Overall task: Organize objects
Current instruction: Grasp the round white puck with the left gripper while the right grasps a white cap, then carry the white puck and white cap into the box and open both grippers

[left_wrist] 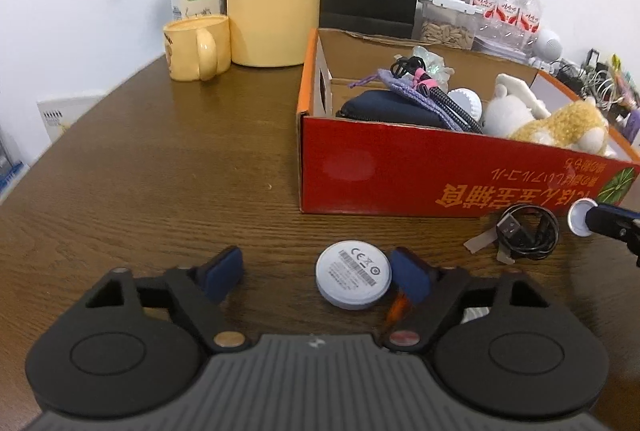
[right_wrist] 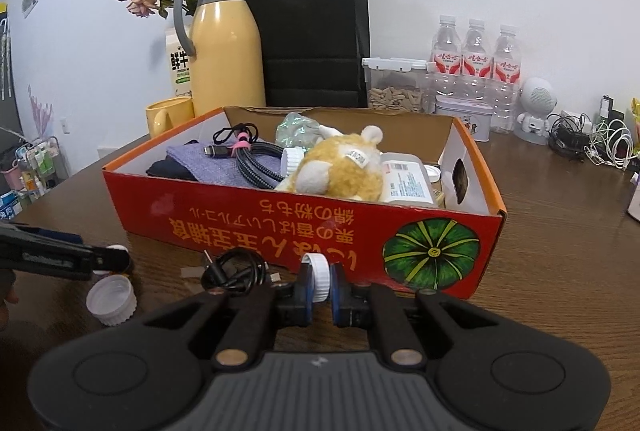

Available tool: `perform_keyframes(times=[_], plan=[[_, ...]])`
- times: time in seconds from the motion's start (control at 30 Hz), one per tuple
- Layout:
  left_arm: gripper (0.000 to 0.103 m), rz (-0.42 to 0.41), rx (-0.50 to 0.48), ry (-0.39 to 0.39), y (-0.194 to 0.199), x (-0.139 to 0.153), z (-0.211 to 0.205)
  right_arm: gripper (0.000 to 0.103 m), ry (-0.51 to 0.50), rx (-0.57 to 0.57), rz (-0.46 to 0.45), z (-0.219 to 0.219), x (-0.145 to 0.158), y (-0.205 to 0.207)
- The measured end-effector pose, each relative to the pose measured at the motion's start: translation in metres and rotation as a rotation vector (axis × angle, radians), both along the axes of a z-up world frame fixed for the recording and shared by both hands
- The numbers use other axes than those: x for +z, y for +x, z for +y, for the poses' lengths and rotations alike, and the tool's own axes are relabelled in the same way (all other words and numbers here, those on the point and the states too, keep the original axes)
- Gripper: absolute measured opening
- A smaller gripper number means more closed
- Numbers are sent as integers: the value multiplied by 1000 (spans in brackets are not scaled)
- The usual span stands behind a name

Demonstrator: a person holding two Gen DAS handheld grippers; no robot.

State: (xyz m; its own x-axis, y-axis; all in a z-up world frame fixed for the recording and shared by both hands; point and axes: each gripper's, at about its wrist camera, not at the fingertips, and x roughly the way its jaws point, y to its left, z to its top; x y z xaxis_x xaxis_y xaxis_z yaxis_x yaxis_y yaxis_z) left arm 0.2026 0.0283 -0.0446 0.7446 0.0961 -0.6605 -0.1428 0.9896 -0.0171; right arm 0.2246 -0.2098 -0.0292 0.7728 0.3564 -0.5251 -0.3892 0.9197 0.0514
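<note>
While the red cardboard box [right_wrist: 256, 215] is largely filled, the right gripper [right_wrist: 320, 281] pinches a white bottle cap [right_wrist: 319, 277]; at its nine o'clock the left gripper [left_wrist: 318, 273], jaws apart, brackets a white round disc [left_wrist: 353, 280], untouched like the coiled black cable [left_wrist: 528, 231].

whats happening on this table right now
A person is tidying small items into the red cardboard box, working a handheld gripper in each hand. The right gripper has its jaws shut on a small white bottle cap, just in front of the box. The left gripper is open around a white round disc that lies on the wooden table, not yet pinched. A coiled black USB cable and another white cap remain outside the box.
</note>
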Motion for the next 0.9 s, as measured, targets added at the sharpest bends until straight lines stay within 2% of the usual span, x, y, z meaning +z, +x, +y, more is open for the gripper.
perform_keyframes(times=[0.03,0.07,0.1,0.13,0.5,0.9], plan=[[72,-5,0,7,-1,0,-2,8,-2,2,2,1,-1,0],[62,-10,0,9,-2,0,-2,8,-5,5,3,1,-2,0],[48,-16,-1,11,-4,1,-3,8,-8,8,2,2,-2,-1],[40,-22,-4,13,-5,2,-4,8,-11,10,1,3,-2,-1],[40,-40,-48,6,-13,4,-10,8,-9,21,-23,4,0,-7],[40,-163,-86,15,-16,44,-19,8,15,37,-78,6,19,-15]])
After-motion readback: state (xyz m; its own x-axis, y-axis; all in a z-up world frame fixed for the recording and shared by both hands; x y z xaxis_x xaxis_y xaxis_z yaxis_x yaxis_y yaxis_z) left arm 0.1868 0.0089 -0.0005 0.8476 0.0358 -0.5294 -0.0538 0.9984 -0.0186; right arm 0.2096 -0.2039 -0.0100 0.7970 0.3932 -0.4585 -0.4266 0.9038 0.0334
